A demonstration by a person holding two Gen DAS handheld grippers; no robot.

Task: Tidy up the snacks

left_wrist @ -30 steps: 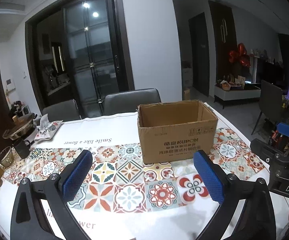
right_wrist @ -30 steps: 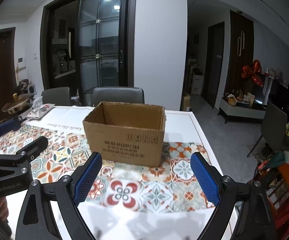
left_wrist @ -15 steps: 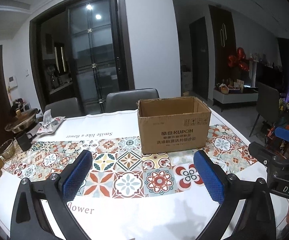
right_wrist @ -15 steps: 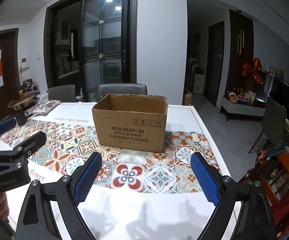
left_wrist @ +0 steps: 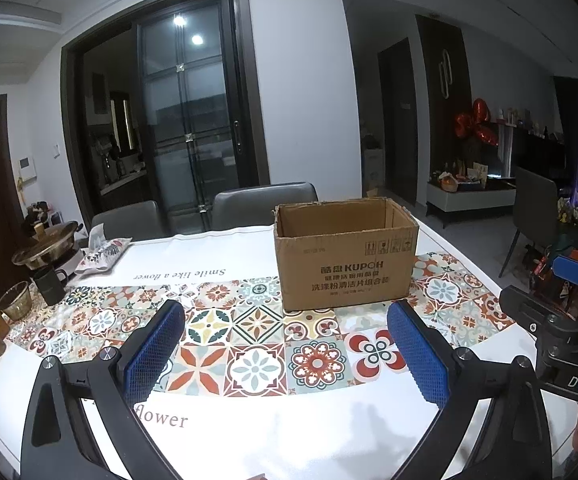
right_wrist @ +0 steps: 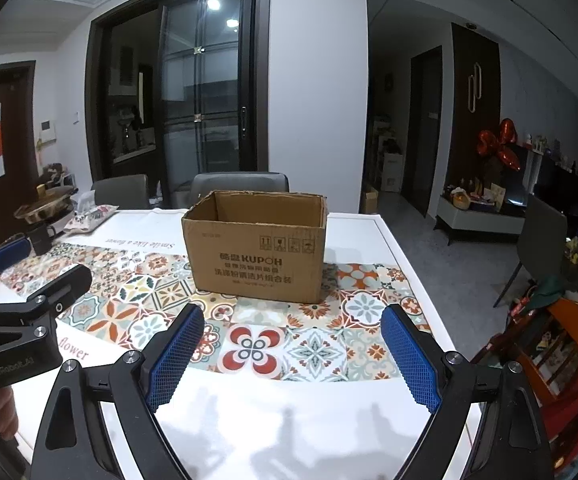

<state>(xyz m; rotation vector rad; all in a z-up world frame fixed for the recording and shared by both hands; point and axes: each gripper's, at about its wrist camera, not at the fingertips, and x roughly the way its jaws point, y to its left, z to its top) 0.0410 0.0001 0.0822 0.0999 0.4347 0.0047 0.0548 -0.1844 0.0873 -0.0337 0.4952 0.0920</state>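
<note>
An open brown cardboard box (left_wrist: 347, 264) printed KUPOH stands upright on the patterned tablecloth; it also shows in the right wrist view (right_wrist: 257, 254). Its inside is hidden from both views. My left gripper (left_wrist: 285, 344) is open and empty, held above the near part of the table, short of the box. My right gripper (right_wrist: 291, 346) is open and empty, also short of the box. A snack bag (left_wrist: 103, 254) lies at the far left of the table, also in the right wrist view (right_wrist: 89, 216).
A metal pot (left_wrist: 47, 242), a dark mug (left_wrist: 51, 286) and a glass bowl (left_wrist: 15, 300) stand at the table's left edge. Grey chairs (left_wrist: 265, 204) stand behind the table. A red-orange chair (right_wrist: 561, 344) is off the right edge.
Both grippers have pulled back and risen from the box; the box looks smaller and farther, and more white tablecloth shows in front. Both stay open.
</note>
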